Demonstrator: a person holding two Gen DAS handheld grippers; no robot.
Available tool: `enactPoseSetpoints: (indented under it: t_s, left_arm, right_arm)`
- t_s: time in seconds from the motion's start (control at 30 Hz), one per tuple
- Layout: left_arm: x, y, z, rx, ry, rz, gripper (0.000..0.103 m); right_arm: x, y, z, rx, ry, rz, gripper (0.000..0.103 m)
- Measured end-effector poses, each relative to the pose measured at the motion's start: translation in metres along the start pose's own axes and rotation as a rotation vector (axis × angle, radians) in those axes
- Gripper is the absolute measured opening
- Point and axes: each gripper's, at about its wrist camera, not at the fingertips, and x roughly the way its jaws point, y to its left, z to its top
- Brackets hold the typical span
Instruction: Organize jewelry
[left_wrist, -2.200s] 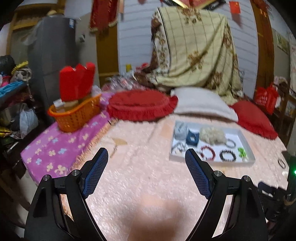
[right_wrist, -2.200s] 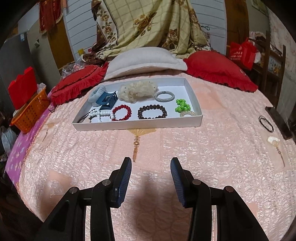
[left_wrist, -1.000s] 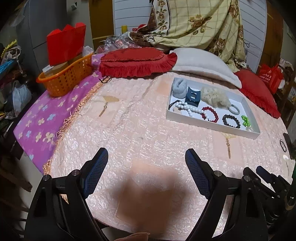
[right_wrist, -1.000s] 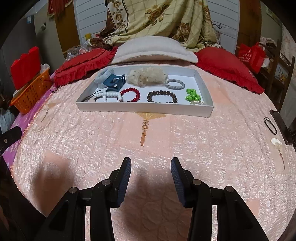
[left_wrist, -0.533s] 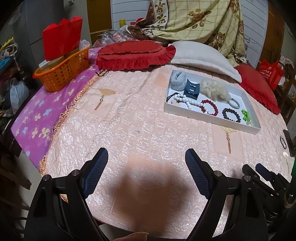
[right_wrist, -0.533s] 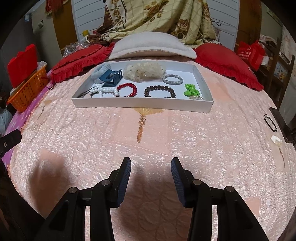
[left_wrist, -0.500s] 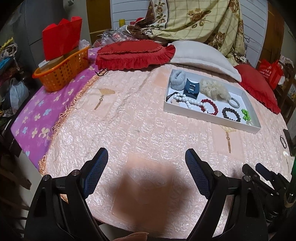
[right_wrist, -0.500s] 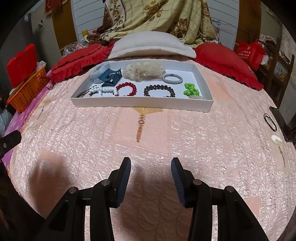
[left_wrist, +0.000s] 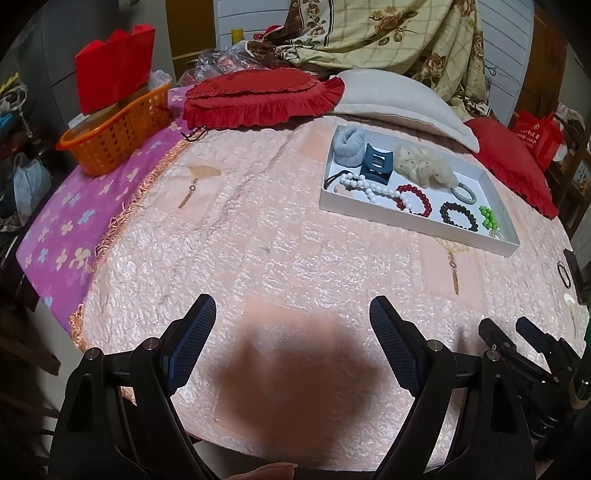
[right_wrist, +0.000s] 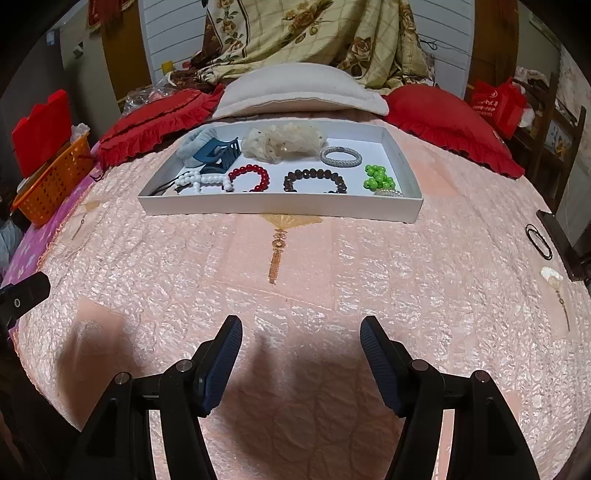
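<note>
Right wrist view: the right hand-held gripper (right_wrist: 301, 343) hangs empty over the pink bedspread (right_wrist: 332, 280), jaws opening, nothing between them. The left hand-held gripper (left_wrist: 291, 325) is spread wide and empty too. This looks like the approach before a pick. Further out sits one white tray (right_wrist: 280, 208) holding four bead bracelets: white (right_wrist: 201, 181), red (right_wrist: 249, 177), dark brown (right_wrist: 316, 180), green (right_wrist: 378, 177). Behind them are one silver bangle (right_wrist: 340, 156), one blue claw clip (right_wrist: 218, 152) and one cream scrunchie (right_wrist: 284, 142). One black hair tie (right_wrist: 538, 236) lies loose, well right of the tray; I'd judge it the next target, calling for a reach right.
</note>
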Motion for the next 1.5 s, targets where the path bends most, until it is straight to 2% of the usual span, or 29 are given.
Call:
enactPoseSetpoints:
  t_s: [0.47,1.13,1.5]
  left_arm:
    - [0.004,-0.007,-0.002,0.016,0.027,-0.019,0.085]
    - [0.009,-0.01,-0.005,0.02,0.049,-0.025,0.085]
    - [0.012,-0.011,-0.007,0.01,0.066,-0.054,0.085]
  right_arm:
    - [-0.002,-0.019,0.003,0.053,-0.016,-0.035,0.064]
    - [0.002,-0.017,-0.001,0.059,-0.01,-0.033,0.064]
    - [0.002,-0.017,-0.001,0.06,-0.009,-0.031,0.064]
